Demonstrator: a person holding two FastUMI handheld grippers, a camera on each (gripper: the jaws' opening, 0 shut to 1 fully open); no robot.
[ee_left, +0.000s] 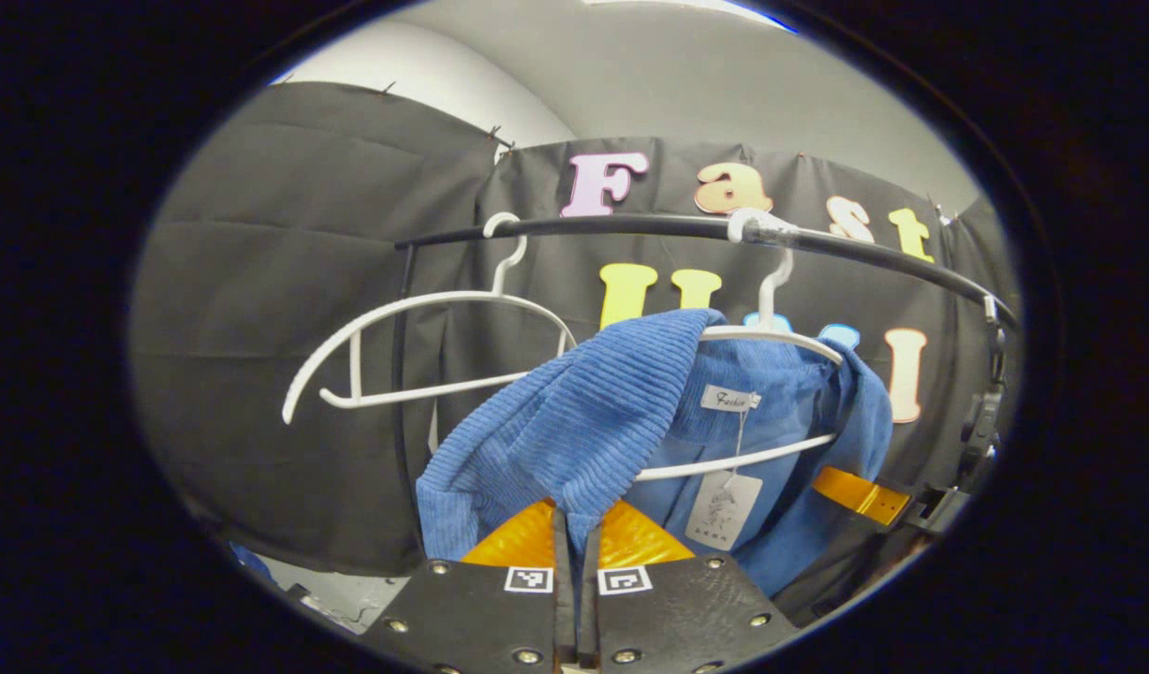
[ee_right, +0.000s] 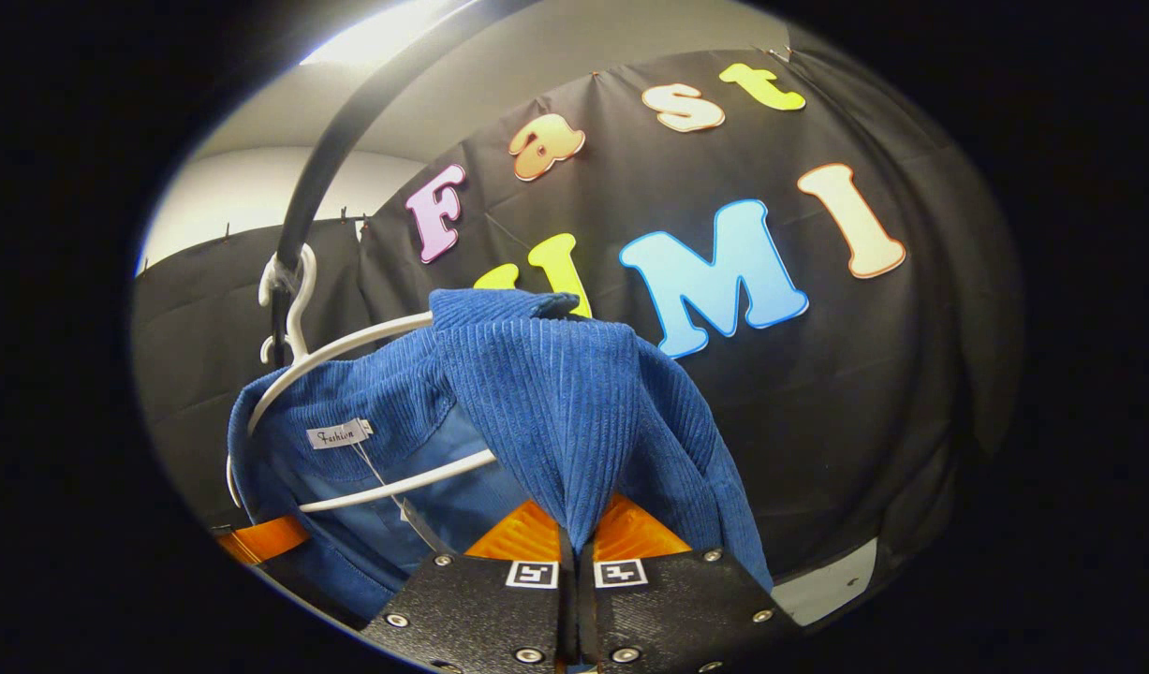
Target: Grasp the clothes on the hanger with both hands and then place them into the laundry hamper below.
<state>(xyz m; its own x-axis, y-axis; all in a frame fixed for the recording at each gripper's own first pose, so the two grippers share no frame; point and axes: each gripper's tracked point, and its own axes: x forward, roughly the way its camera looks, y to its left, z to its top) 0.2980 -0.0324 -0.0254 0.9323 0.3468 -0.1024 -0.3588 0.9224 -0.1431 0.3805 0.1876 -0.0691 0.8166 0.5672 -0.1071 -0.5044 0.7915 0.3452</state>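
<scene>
Left gripper closed tight on a fold of the blue ribbed corduroy jacket, both fingers pressing the cloth with no gap left between them. Same in the right gripper view: right gripper pinched shut on another fold of that jacket, fabric rising in a peak straight up from the fingertips.

Jacket draped on a white plastic hanger — hooked over the curved black metal rail, collar open, small white neck label and a pale paper swing tag dangling inside on a thin string. Shoulder cloth bunched up and lifted off the hanger's near arm in both views, the lower bar of the hanger crossing the lining beneath.

Second white plastic hanger bare, hung on the same rail to the left of the jacket in the left gripper view, just beside it and not touching. Other gripper's finger visible at the jacket's far edge — lower right in the left gripper view, lower left in the right gripper view.
</scene>
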